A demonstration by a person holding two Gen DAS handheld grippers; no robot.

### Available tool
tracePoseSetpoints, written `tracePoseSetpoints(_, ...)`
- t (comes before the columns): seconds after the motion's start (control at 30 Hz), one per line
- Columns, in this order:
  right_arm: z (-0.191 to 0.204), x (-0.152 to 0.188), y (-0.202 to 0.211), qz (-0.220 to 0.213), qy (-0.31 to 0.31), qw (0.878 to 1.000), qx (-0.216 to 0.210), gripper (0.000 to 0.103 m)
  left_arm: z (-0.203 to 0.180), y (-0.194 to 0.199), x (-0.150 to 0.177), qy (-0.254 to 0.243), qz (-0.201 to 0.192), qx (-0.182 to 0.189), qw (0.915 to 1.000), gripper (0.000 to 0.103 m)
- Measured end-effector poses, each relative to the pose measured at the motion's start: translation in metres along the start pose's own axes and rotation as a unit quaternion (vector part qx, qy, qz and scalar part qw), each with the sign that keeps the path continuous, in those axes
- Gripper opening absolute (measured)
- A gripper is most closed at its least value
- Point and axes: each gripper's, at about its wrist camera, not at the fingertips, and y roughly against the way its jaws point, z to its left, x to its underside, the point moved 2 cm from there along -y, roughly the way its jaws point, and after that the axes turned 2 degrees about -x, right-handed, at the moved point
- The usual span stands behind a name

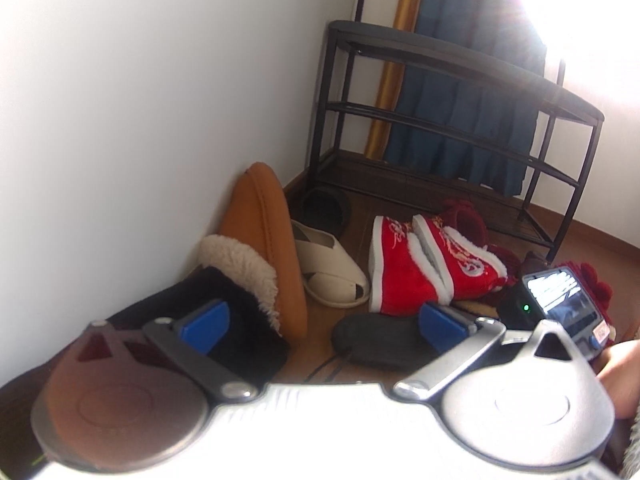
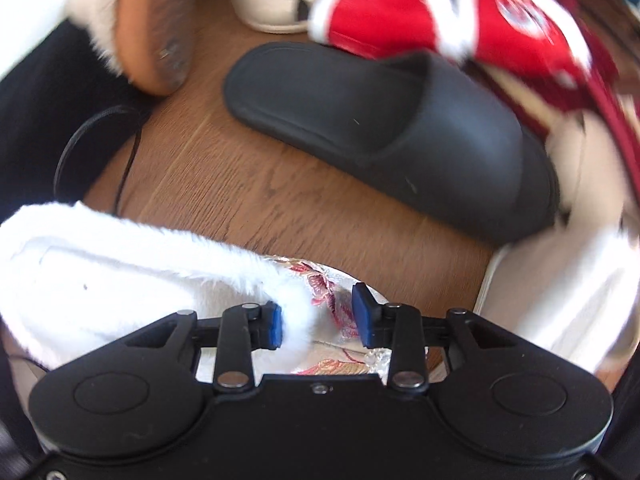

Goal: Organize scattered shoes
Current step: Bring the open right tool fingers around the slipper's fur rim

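Several shoes crowd the wood floor (image 2: 224,184): a white fur-trimmed embroidered slipper (image 2: 120,276) lies nearest, its fluffy collar between the parted fingers of the right gripper (image 2: 318,322), which are not clamped on it. Beyond a bare strip lies a black rubber slide (image 2: 392,128), touching red embroidered boots (image 1: 424,264). The left gripper (image 1: 320,320) hangs spread wide; a black metal shoe rack (image 1: 460,120) stands in the corner.

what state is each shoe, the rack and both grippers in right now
left gripper: open, holding nothing
right gripper: open around white fur-trimmed shoe's rim
black slide: upright on floor
tan slipper: on edge against wall
red boots: lying on floor
shoe rack: shelves empty
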Motion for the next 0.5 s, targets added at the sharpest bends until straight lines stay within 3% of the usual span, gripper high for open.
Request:
tracePoseSetpoints(0.17,-0.01,0.018,0.006,0.0,-0.075,0.997,-0.023,0.04,-0.005,0.004,0.0,-0.012,-0.011,0.007,0.9998,0.102)
tracePoseSetpoints(0.27,-0.011,0.023,0.009,0.0,-0.078,0.997,-0.027,0.044,-0.008,0.006,0.0,-0.017,-0.017,0.011,0.9997,0.102)
tracePoseSetpoints(0.37,-0.012,0.023,0.013,-0.005,-0.085,0.996,-0.04,0.053,-0.01,0.008,0.0,-0.023,-0.023,0.012,0.9994,0.102)
tracePoseSetpoints(0.43,-0.009,0.022,0.02,-0.016,-0.076,0.996,-0.053,0.072,-0.011,0.009,0.0,-0.024,-0.023,0.012,0.9994,0.102)
tracePoseSetpoints(0.5,-0.005,0.02,0.029,-0.03,-0.055,0.997,-0.054,0.082,-0.011,0.008,0.0,-0.024,-0.022,0.011,0.9994,0.102)
